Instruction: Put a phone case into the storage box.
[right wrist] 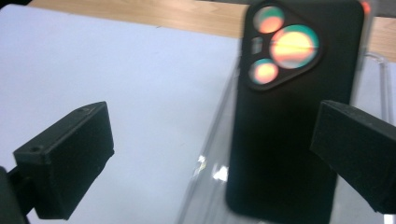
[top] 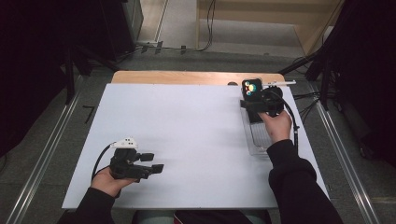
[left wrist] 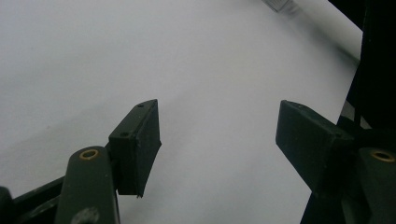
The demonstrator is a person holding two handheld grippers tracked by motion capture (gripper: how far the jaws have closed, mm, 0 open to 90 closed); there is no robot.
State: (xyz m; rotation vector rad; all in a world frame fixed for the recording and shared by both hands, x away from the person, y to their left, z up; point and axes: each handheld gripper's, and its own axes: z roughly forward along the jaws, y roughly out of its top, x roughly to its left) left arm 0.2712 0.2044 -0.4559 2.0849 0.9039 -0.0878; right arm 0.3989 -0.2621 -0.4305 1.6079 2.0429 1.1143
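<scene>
My table's white sheet (top: pixel 187 140) leaves a wooden strip (top: pixel 187 77) bare at the back, grey floor (top: pixel 56 140) around. My right gripper (right wrist: pixel 215 154) gapes beside the black phone (right wrist: pixel 289 116) in its clear tray (top: pixel 254 140). My left gripper (left wrist: pixel 217 140) stands apart, holding nothing.

Black long sleeves on both arms, black left claw (top: pixel 158 162) with white top plate, brass-ringed screws, black right claw (right wrist: pixel 212 161), trailing black cables

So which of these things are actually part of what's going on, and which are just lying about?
In the job:
- black phone, standing in the clear tray
- clear tray
- right claw, open around the phone

Lying about:
- left claw, open over bare white table
- cables on the floor
</scene>
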